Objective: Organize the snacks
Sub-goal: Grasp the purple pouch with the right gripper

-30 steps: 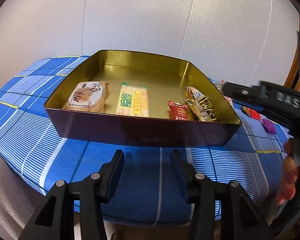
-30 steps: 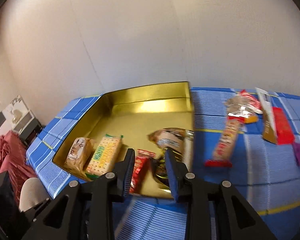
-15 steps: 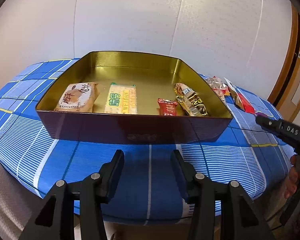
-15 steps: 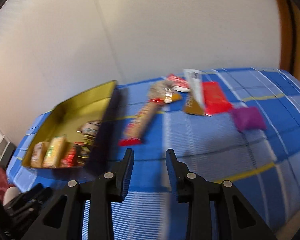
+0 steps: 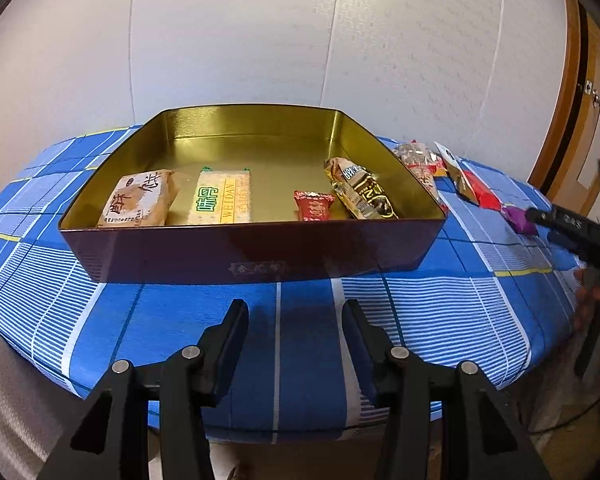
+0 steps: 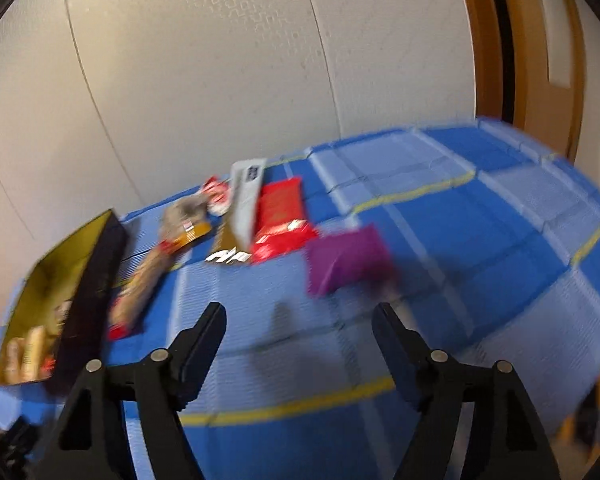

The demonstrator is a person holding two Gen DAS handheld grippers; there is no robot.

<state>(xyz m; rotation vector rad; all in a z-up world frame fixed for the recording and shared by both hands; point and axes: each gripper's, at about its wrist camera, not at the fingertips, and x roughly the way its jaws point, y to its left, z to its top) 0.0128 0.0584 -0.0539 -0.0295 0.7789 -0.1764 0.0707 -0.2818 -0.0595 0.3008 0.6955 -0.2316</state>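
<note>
A gold-lined tin (image 5: 252,248) sits on the blue checked tablecloth and holds a beige pastry pack (image 5: 142,198), a cracker pack (image 5: 222,198), a small red candy (image 5: 313,206) and a brown bar (image 5: 362,194). My left gripper (image 5: 295,322) is open and empty in front of the tin. My right gripper (image 6: 299,326) is open wide and empty, just short of a purple packet (image 6: 346,260). Loose snacks lie beyond: a red pack (image 6: 282,220), a grey-and-brown sachet (image 6: 242,212) and a long bar (image 6: 144,284). The right view is blurred.
The tin (image 6: 80,280) is at the left of the right wrist view. The right gripper's body (image 5: 572,228) shows at the right edge of the left wrist view. A white wall stands behind the table, a wooden door (image 6: 536,48) to the right.
My right gripper has swung right, away from the tin, toward the purple packet, and its jaws have opened wider. My left gripper has stayed open in front of the tin.
</note>
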